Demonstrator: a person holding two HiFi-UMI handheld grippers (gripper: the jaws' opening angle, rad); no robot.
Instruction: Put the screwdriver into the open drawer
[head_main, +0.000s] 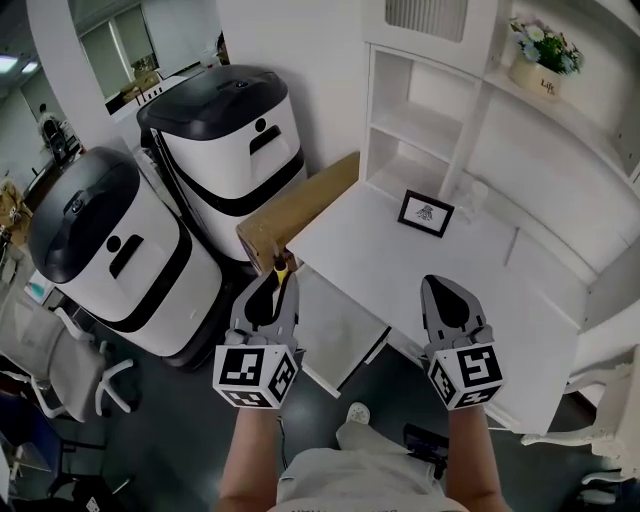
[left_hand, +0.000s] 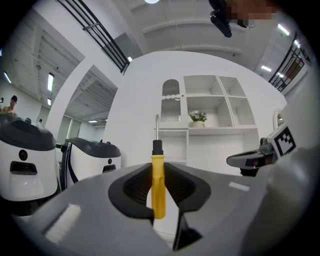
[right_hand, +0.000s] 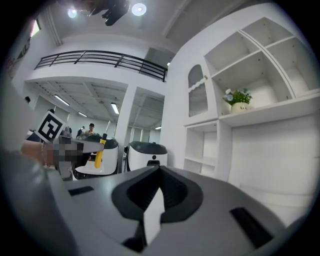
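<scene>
A screwdriver (left_hand: 158, 185) with a yellow handle, black collar and metal shaft stands upright between the jaws of my left gripper (left_hand: 158, 172), which is shut on the handle. In the head view its tip end (head_main: 281, 268) shows at the left gripper (head_main: 275, 278), just off the near left corner of the white desk (head_main: 400, 270). A white open drawer (head_main: 335, 335) juts out below the desk edge, between the two grippers. My right gripper (head_main: 446, 287) hovers over the desk's front edge; its jaws (right_hand: 159, 170) meet at the tips with nothing between them.
Two white-and-black machines (head_main: 230, 150) (head_main: 110, 260) stand left of the desk. A long cardboard box (head_main: 300, 210) leans at the desk's left corner. A small framed picture (head_main: 426, 213) stands on the desk, and a flower pot (head_main: 540, 60) on the shelf above. White chairs (head_main: 60, 360) (head_main: 610, 400) flank the spot.
</scene>
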